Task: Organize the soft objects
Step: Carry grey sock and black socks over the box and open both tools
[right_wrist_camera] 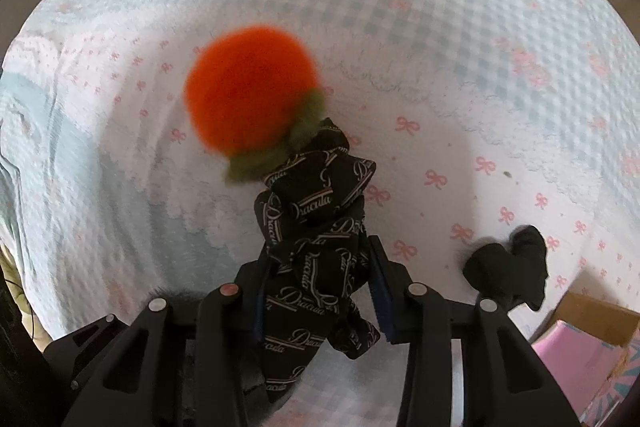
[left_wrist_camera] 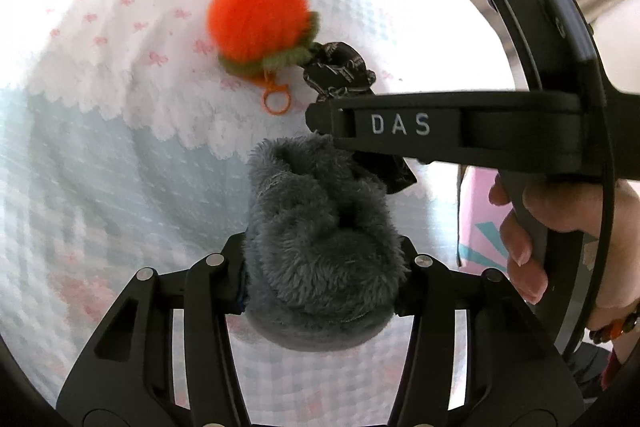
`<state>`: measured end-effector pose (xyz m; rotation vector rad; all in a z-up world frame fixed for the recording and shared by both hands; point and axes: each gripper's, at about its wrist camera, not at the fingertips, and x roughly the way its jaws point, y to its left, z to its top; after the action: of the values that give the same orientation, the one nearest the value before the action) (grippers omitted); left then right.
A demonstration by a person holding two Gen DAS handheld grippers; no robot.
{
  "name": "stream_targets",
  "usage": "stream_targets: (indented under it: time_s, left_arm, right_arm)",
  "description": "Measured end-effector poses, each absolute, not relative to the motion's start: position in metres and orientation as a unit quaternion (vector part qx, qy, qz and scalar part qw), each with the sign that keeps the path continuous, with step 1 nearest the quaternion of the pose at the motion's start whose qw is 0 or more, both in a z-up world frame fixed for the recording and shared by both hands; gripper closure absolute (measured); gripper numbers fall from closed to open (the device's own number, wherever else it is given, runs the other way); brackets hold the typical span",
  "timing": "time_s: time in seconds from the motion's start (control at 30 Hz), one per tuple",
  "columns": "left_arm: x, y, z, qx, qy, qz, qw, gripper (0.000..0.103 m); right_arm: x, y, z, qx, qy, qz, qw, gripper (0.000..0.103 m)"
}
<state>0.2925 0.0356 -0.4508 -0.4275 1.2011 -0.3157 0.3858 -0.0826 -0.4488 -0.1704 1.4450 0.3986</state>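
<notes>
My left gripper [left_wrist_camera: 322,263] is shut on a grey fluffy scrunchie [left_wrist_camera: 320,239] and holds it above the bed cover. My right gripper [right_wrist_camera: 320,291] is shut on a black printed scrunchie [right_wrist_camera: 316,239]; in the left wrist view the right gripper [left_wrist_camera: 320,117] reaches in from the right with that black printed scrunchie [left_wrist_camera: 336,71] just past the grey one. An orange fluffy ball keychain [left_wrist_camera: 258,21] with a green collar and orange clasp lies on the cover, touching the black scrunchie's far end; the keychain also shows in the right wrist view [right_wrist_camera: 252,103].
A checked, bow-printed bed cover [right_wrist_camera: 460,27] spreads under everything. A plain black scrunchie [right_wrist_camera: 508,267] lies at the right. A cardboard box with pink contents [right_wrist_camera: 592,347] sits at the lower right, also in the left wrist view [left_wrist_camera: 480,227].
</notes>
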Motion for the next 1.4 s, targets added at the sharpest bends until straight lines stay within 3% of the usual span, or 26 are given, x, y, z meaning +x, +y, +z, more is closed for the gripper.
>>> stream_targets:
  time_s: [0.43,0.87,1.13,1.4]
  left_arm:
    - [0.271,0.050,-0.330,-0.151,0.515,-0.173,0.826,0.057]
    - [0.235,-0.005,-0.188,-0.089,0.447,-0.207,0.866,0.057]
    - [0.195,-0.087,-0.143,-0.064,0.430,-0.192,0.880,0.057]
    - [0.182,-0.190,-0.156,-0.055,0.448,-0.180,0.874,0.057]
  right_arm:
    - [0.364,-0.105,-0.330,-0.045,0.608,0.164,0.776,0.065]
    - [0.299,-0.171,-0.182,0.017,0.522,0.127,0.843,0.065]
    - [0.248,-0.260,-0.145,0.045,0.495,0.124,0.859,0.065]
    - [0.206,-0.361,-0.146,0.019,0.504,0.104,0.857,0.065]
